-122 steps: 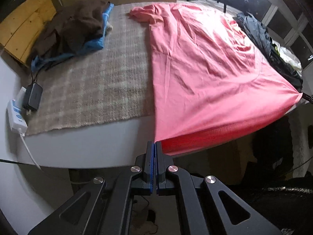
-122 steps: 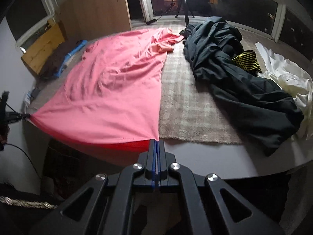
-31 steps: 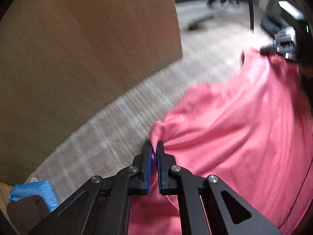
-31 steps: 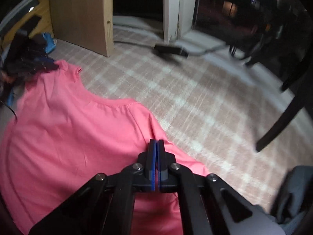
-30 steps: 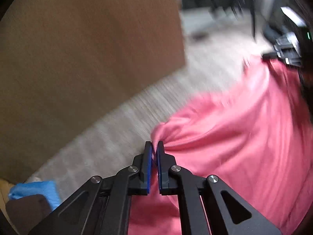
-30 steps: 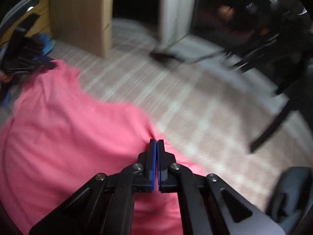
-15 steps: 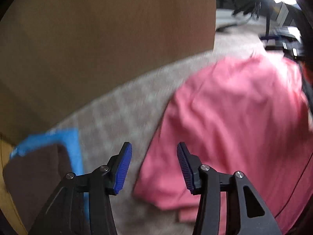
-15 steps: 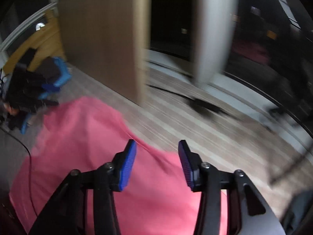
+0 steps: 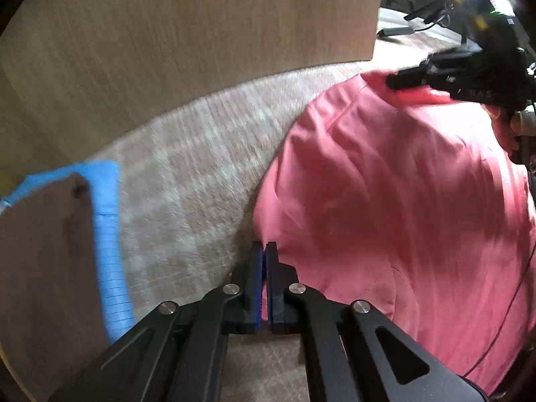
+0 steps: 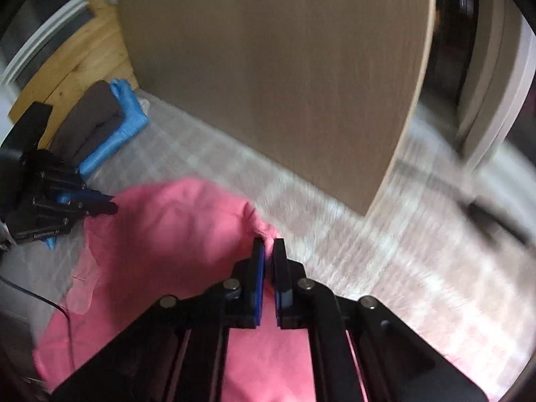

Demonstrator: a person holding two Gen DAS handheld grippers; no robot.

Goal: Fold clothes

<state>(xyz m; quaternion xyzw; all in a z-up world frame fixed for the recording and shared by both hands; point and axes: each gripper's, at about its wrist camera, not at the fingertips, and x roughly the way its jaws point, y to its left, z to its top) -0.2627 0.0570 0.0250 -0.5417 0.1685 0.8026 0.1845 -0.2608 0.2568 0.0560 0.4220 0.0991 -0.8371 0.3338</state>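
Note:
A pink shirt [image 9: 402, 194] lies folded over on the plaid blanket [image 9: 187, 174]. My left gripper [image 9: 264, 251] is shut on the shirt's left edge, with pink cloth between the blue pads. My right gripper [image 10: 268, 244] is shut on the shirt [image 10: 167, 251] at its far right corner, a thin fold of cloth in the narrow gap. Each gripper shows in the other's view: the right one [image 9: 398, 80] at the shirt's far edge, the left one [image 10: 107, 202] at the shirt's left edge. Both views are blurred.
A large wooden board [image 9: 201, 33] stands upright just behind the blanket; it also shows in the right wrist view [image 10: 284, 67]. Folded brown [image 10: 93, 117] and blue [image 10: 124, 127] clothes sit at the left. A thin black cable [image 10: 57, 305] crosses the shirt's near left.
Half a second ago both grippers were open above the folded shirt. Now both have dropped down and shut on its edges, the left on the left edge, the right on the far corner.

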